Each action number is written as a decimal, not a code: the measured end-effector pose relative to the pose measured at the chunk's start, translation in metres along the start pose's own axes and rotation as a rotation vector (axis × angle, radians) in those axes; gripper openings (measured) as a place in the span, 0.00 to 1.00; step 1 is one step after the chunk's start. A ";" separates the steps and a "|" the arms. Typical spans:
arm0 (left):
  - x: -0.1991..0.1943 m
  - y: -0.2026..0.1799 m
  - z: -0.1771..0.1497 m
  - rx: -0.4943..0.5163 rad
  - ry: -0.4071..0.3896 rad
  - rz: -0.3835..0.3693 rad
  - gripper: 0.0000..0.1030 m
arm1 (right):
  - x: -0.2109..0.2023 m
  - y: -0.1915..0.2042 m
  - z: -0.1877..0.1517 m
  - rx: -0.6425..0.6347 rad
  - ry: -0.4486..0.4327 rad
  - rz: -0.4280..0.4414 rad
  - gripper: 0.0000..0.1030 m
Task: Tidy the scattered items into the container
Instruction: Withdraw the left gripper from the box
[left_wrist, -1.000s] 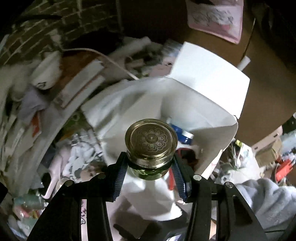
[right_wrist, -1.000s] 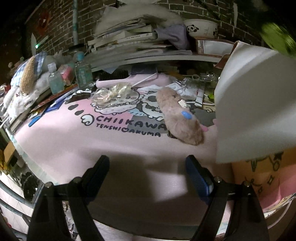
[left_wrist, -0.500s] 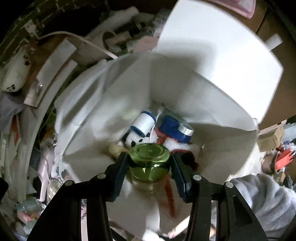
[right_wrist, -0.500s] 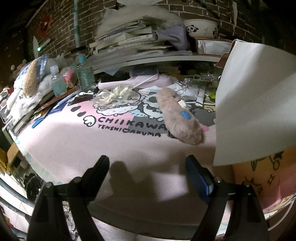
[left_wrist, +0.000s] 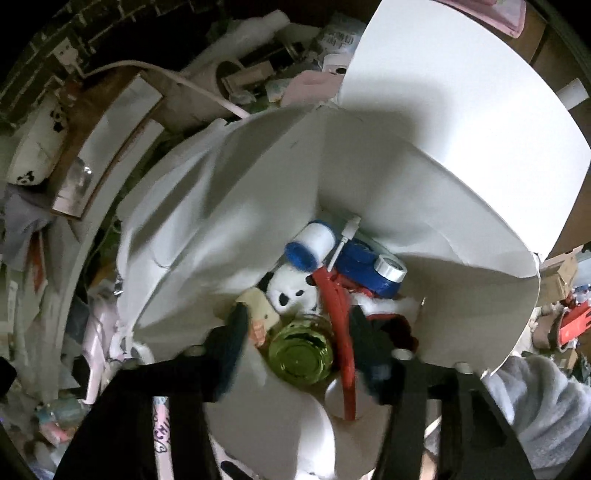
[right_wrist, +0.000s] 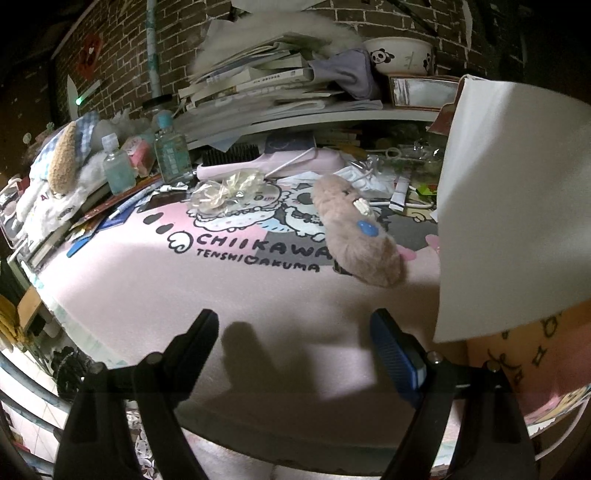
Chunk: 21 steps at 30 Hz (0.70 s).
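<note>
On the cluttered left of the desk, bottles (right_wrist: 168, 153) and stacked books (right_wrist: 258, 79) crowd the pink printed mat (right_wrist: 229, 295). A crumpled clear wrapper (right_wrist: 225, 190) and a tan plush toy (right_wrist: 356, 230) lie on the mat ahead of the right gripper (right_wrist: 293, 341), its fingers spread wide and holding nothing. Farther right stands the white paper bag (left_wrist: 229, 206); the left gripper (left_wrist: 297, 345) reaches into its mouth, fingers parted on either side of a green glass jar (left_wrist: 301, 354) resting among a panda plush (left_wrist: 291, 291), blue-capped bottle (left_wrist: 312, 247) and red strap (left_wrist: 341, 332).
</note>
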<state>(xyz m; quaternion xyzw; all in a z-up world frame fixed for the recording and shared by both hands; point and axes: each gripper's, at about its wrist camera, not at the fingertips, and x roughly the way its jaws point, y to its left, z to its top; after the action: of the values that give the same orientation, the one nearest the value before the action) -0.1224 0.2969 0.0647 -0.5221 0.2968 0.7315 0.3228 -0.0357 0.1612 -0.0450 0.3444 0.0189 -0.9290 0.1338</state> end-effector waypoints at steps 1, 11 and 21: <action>-0.004 -0.001 -0.001 0.009 -0.016 0.015 0.71 | 0.000 0.000 0.000 0.000 0.000 -0.001 0.80; -0.092 0.014 -0.050 0.026 -0.330 0.154 0.95 | -0.011 -0.003 -0.008 0.033 -0.082 -0.011 0.80; -0.077 0.096 -0.182 -0.338 -0.417 0.359 0.95 | -0.013 0.010 -0.013 0.005 -0.146 -0.080 0.80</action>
<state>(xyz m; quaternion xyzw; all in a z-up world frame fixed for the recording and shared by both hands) -0.0745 0.0852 0.0966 -0.3465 0.1860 0.9069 0.1511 -0.0151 0.1566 -0.0458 0.2753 0.0204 -0.9563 0.0967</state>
